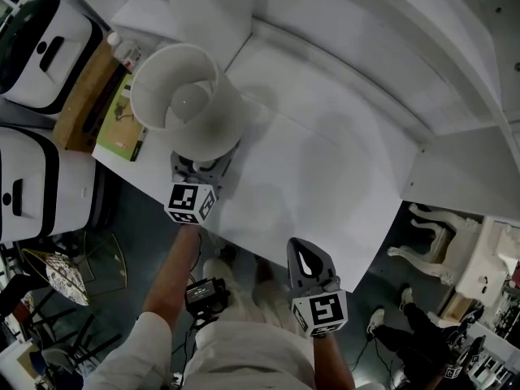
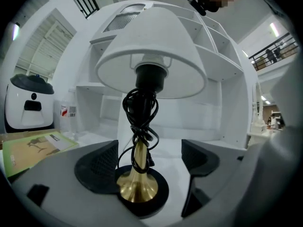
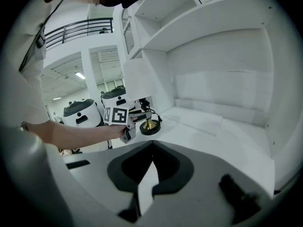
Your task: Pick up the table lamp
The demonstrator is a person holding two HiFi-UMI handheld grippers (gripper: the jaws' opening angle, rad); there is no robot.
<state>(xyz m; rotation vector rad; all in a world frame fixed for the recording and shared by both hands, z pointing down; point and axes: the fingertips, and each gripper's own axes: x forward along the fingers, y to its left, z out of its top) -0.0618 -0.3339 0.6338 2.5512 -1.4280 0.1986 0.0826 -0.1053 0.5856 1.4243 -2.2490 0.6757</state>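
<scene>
The table lamp [image 1: 187, 100] stands upright near the left edge of the white table [image 1: 325, 177]. It has a white shade [image 2: 151, 51], a black cord [image 2: 139, 108] wound round its brass stem [image 2: 138, 174], and a round black base [image 2: 158, 193]. My left gripper [image 2: 150, 162] is open, with its jaws either side of the stem. The stem stands nearer the left pad [image 2: 102, 167], and neither pad presses on it. In the head view this gripper [image 1: 199, 165] sits under the shade. My right gripper [image 1: 307, 262] is shut and empty off the table's front edge, and from it the lamp [image 3: 150, 124] looks far off.
A green book [image 1: 122, 120] and a clear bottle [image 1: 126, 49] lie left of the lamp. White machines [image 1: 41, 39] stand further left on the floor. White shelving [image 1: 455, 161] borders the table at the back and right. A white chair [image 1: 439, 234] stands at the right.
</scene>
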